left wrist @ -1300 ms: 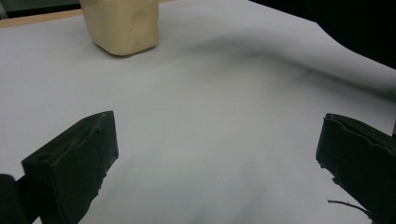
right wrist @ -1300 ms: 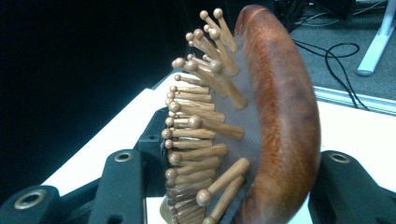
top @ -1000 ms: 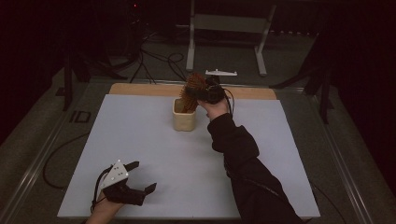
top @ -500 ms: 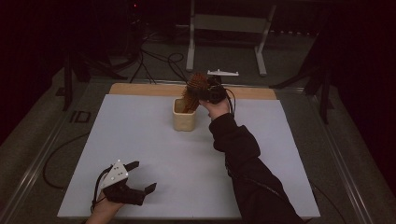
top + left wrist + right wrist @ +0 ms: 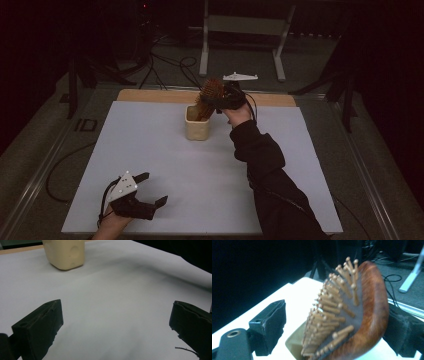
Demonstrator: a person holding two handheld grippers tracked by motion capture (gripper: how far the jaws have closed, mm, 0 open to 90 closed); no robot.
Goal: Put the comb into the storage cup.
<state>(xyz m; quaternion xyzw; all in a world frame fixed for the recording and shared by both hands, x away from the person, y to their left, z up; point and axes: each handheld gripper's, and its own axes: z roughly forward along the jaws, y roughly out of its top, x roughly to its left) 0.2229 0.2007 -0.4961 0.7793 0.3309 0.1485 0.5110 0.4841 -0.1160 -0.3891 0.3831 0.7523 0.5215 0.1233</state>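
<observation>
A wooden hairbrush (image 5: 212, 91) with peg bristles stands handle-down in a cream cup (image 5: 197, 128) at the far middle of the table. My right gripper (image 5: 214, 100) reaches in from the right around the brush head (image 5: 354, 312). Its jaws have just been opening. The head sits between them, with a gap between the left jaw and the bristles, so they stand open. The cup's rim (image 5: 292, 345) shows below the bristles. My left gripper (image 5: 156, 189) rests open near the table's front left corner with nothing between its jaws (image 5: 116, 322). It looks across the bare sheet toward the cup (image 5: 66, 253).
A white sheet (image 5: 200, 175) covers the table, with a wooden strip (image 5: 150, 95) along the far edge. Behind the table stand a metal frame (image 5: 240, 25) and cables on the dark floor. My right sleeve (image 5: 270, 170) crosses the table's right half.
Little differs in the high view. The right hand stays at the brush head above the cup, and the left gripper has not moved.
</observation>
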